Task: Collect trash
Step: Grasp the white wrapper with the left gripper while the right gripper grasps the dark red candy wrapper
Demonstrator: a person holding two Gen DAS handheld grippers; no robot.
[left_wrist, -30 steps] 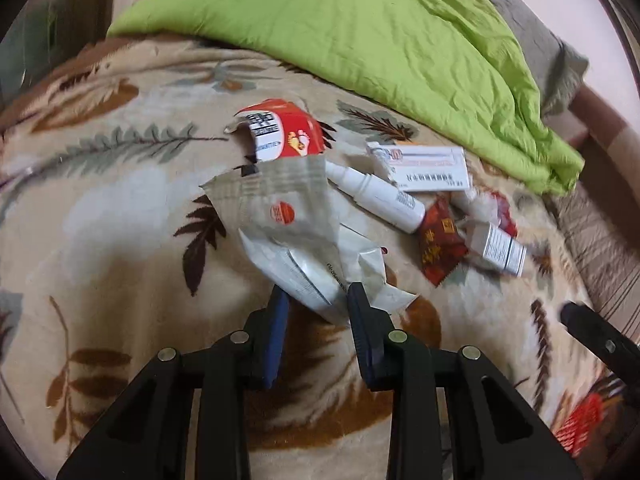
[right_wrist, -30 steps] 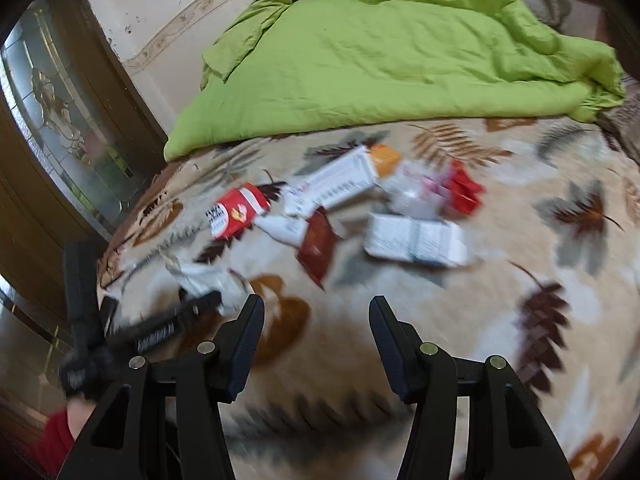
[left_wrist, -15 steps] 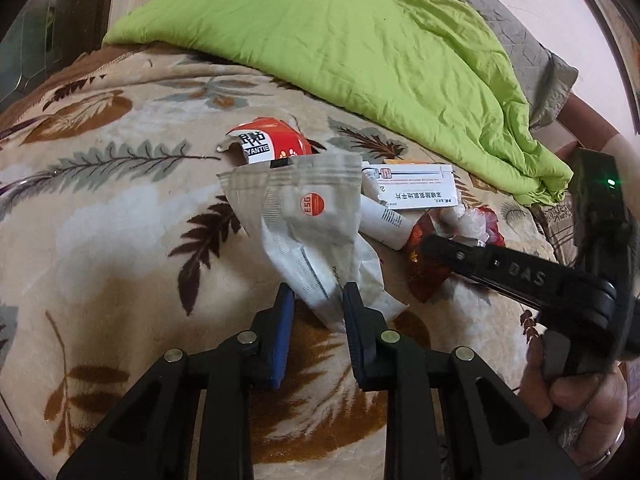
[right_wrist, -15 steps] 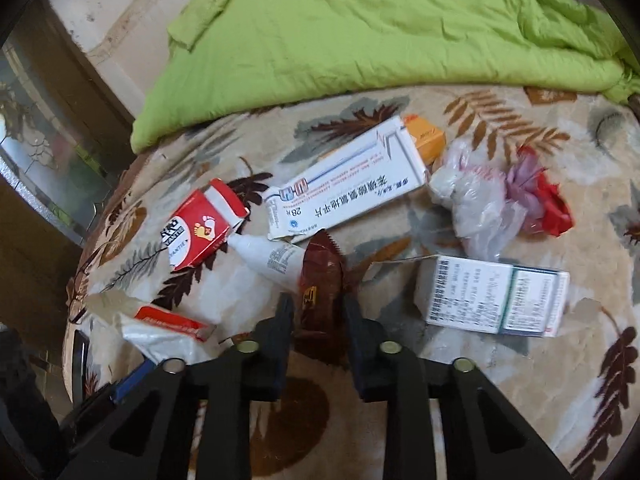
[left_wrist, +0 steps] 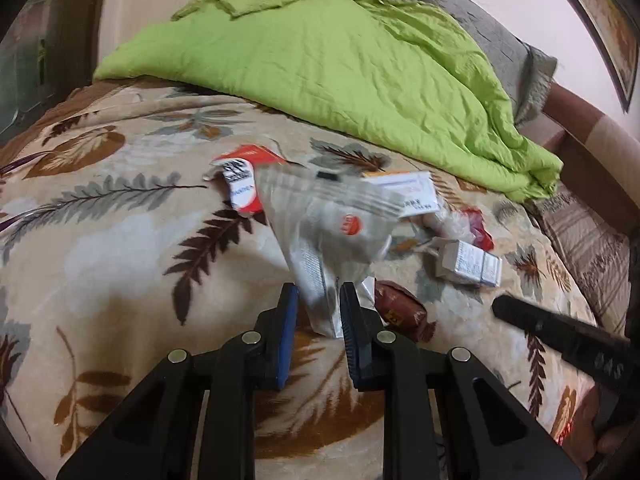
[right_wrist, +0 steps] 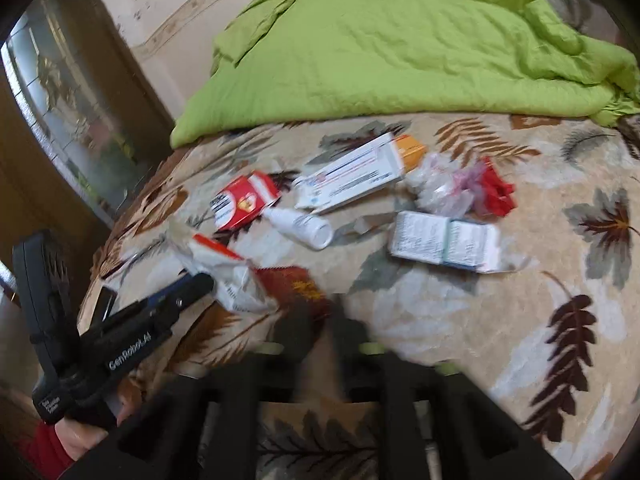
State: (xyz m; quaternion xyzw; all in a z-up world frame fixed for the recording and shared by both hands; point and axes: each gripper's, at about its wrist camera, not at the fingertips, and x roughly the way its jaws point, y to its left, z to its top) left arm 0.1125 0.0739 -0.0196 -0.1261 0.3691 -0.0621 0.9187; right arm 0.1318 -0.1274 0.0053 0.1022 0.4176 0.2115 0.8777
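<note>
The left gripper (left_wrist: 315,312) is clamped on a crumpled silver wrapper (left_wrist: 332,228), which stands up between its fingers above the leaf-patterned blanket (left_wrist: 120,240). Beyond its left finger lies a red carton (left_wrist: 240,188). Just past its right finger sits a brown candy wrapper (left_wrist: 400,310), then a small white box (left_wrist: 470,266). The right gripper (right_wrist: 320,320) is blurred; its fingers look close together, but whether they grip anything I cannot tell. Ahead of it lie a white bottle (right_wrist: 304,226) and a long white box (right_wrist: 356,178), with a green quilt (right_wrist: 400,48) beyond.
</note>
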